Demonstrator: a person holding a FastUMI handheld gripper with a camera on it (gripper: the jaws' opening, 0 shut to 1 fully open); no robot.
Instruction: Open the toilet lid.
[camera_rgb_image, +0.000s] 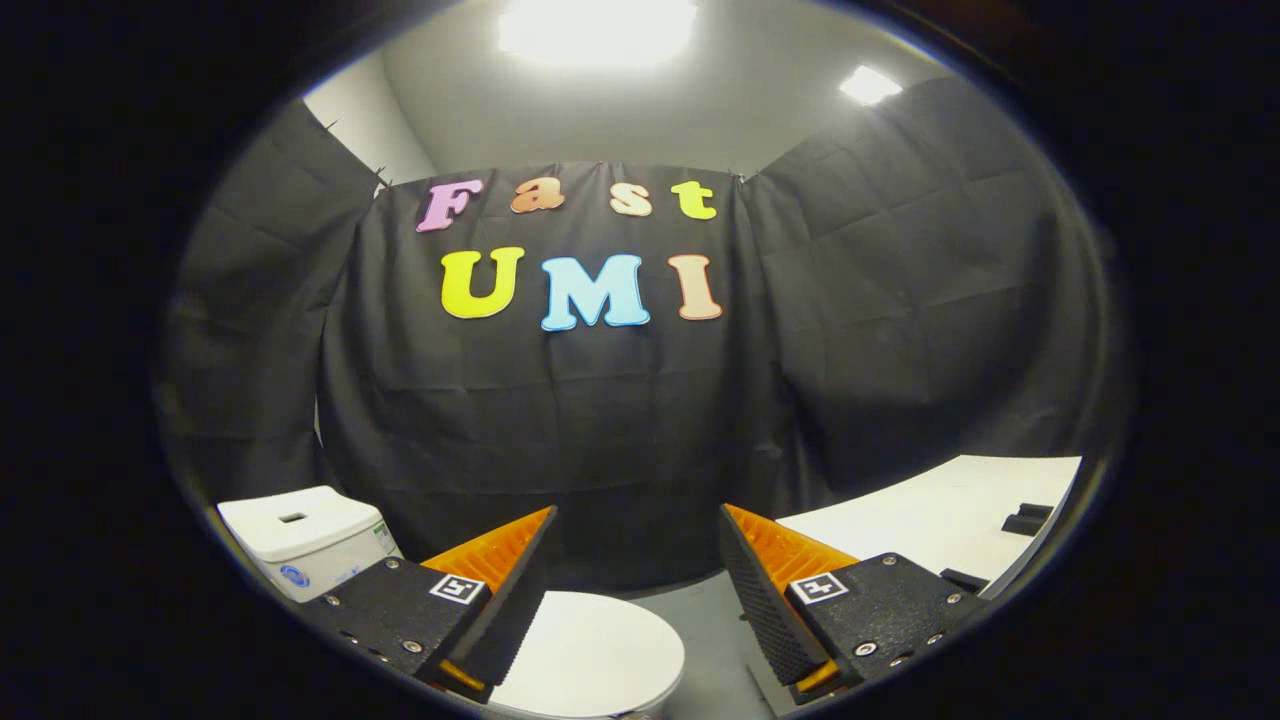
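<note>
With the gripper (634, 520) spread wide and holding nothing, high above the closed lid (590, 655) that lies just below its fingers and beside the tank (300, 535), I would lower toward the lid's front edge and hook one finger under it.

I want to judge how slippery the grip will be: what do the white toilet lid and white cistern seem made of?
White oval toilet lid, lying shut below the open gripper: probably smooth plastic, with an even satin sheen. White boxy cistern beyond the fingers: ceramic or plastic, I cannot tell; softly glossy with rounded edges.
</note>
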